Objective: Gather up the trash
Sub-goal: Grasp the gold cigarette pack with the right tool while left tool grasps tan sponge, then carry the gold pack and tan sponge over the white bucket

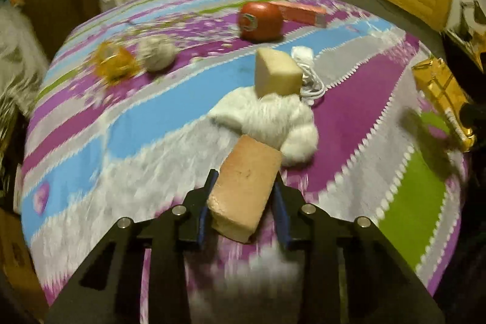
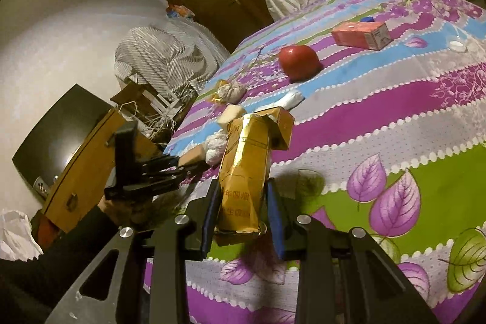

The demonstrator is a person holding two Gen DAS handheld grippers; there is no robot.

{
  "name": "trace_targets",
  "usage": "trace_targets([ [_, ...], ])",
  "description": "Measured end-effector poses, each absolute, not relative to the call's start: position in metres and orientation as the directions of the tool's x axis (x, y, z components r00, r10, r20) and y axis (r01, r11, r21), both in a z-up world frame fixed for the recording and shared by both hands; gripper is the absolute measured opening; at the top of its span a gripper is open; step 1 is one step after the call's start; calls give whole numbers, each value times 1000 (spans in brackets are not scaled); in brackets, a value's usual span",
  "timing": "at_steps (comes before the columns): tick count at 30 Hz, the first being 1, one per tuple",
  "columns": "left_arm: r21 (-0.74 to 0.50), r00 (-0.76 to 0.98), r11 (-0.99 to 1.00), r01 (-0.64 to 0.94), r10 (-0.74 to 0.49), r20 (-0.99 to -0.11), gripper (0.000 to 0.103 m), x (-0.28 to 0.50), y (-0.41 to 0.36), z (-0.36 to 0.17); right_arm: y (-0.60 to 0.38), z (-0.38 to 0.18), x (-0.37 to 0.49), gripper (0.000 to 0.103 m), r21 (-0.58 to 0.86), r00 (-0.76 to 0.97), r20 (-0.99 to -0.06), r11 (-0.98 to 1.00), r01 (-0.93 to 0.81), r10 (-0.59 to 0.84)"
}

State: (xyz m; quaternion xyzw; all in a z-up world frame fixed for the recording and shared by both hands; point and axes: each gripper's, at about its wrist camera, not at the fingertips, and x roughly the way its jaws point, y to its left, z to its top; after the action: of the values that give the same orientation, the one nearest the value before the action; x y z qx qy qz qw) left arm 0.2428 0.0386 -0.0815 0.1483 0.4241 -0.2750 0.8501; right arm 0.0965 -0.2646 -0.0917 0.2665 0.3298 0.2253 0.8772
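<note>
While the left hand-held gripper (image 1: 243, 202) tilts steeply down over the near edge of the bed (image 1: 121, 141), its blue pads clamp a pinkish-tan sponge block (image 1: 246, 187) lying against a white crumpled tissue (image 1: 273, 117). The right hand-held gripper (image 2: 243, 208), angled gently down, grips a gold carton (image 2: 246, 166) with its torn top flap open. A red ball (image 2: 299, 61) and a pink box (image 2: 361, 35) lie toward the far edge.

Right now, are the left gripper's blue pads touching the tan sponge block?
Touching. The left wrist view shows the left gripper with both blue pads pressed against the sides of the tan sponge block.
</note>
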Motion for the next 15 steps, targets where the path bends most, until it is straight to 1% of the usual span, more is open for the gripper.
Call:
trace_targets([
  [4, -73, 540, 876, 477, -358, -762, 32, 198, 83, -69, -250, -90, 95, 32, 593, 658, -478, 767, -247, 582],
  [7, -91, 588, 922, 376, -314, -746, 32, 161, 105, -61, -238, -92, 96, 32, 585, 631, -502, 769, -257, 592],
  [10, -76, 629, 960, 271, -236, -741, 32, 129, 115, -57, -225, -93, 96, 32, 584, 605, -514, 765, -272, 608],
  [12, -56, 641, 984, 170, -154, -752, 32, 118, 117, -58, -216, -95, 96, 32, 575, 591, -529, 770, -279, 609],
  [15, -39, 651, 998, 59, -68, -756, 32, 111, 116, -58, -202, -101, 97, 32, 559, 566, -557, 779, -285, 607],
])
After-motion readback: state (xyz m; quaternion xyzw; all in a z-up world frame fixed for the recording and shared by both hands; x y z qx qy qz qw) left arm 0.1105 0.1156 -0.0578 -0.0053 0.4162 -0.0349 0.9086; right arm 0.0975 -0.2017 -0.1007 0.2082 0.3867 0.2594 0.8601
